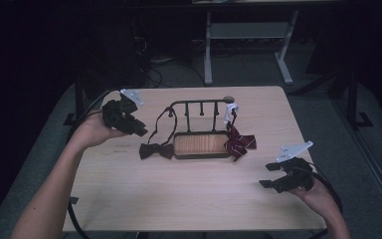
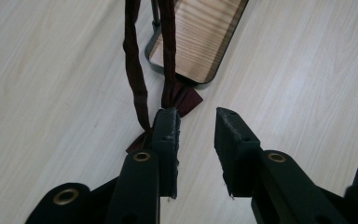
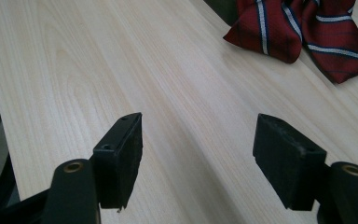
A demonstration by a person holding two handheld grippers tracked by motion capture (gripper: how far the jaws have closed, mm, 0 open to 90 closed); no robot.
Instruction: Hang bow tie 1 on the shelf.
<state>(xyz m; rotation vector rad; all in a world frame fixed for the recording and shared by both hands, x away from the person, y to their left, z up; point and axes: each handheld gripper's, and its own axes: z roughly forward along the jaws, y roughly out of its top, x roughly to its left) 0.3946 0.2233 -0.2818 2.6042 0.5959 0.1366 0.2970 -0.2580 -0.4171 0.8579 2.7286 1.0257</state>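
While both tools (left, right) are gaping empty, two bow ties, dark and striped, are hanging from the rack.

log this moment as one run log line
left gripper: open, near dark bow tie | right gripper: open, empty | striped bow tie: beside rack

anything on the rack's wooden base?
Wooden base looks bare. The dark bow tie lies on the table at its left end, the striped bow tie at its right, overlapping the rim.
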